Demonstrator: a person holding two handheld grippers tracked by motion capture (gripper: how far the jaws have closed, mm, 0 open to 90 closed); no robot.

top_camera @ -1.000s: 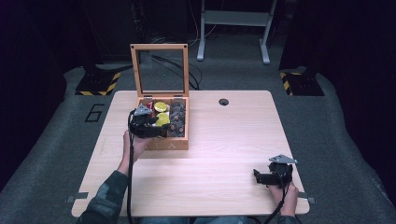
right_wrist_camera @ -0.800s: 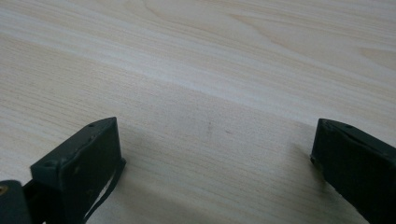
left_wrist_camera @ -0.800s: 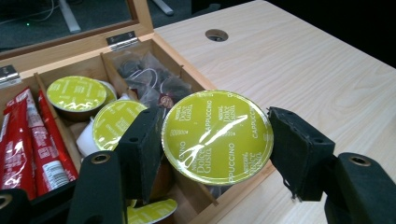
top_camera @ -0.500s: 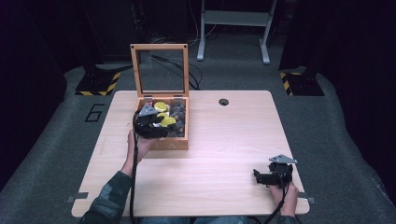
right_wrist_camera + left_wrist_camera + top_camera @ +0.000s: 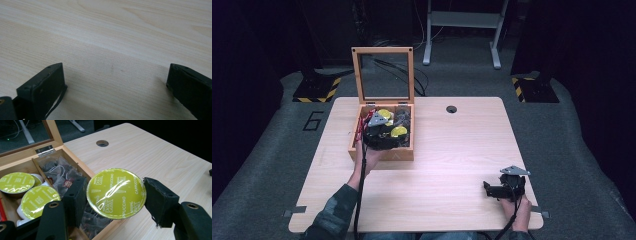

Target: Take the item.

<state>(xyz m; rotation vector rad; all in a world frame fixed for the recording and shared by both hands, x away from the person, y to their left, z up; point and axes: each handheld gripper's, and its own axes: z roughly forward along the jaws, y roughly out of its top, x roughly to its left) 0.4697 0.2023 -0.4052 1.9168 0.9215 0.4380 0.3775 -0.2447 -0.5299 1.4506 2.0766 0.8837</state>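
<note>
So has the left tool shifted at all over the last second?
Yes. Over the wooden box, the left tool has drifted from its left edge towards its middle, gripping a green-lidded capsule.

— Where is the left gripper [image 5: 379, 131]?
— Left of centre in the high view, its forearm in a patterned sleeve [image 5: 337, 215] rising from the bottom edge. In the left gripper view its jaws press a green-lidded capsule [image 5: 116, 193] from both sides, mid-frame.
— And the right gripper [image 5: 504, 187]?
— Lower right of the high view, hand [image 5: 518, 212] behind it at the bottom edge. Its jaws stand wide apart with nothing between; it seems to sit low, though contact is hard to judge
</note>
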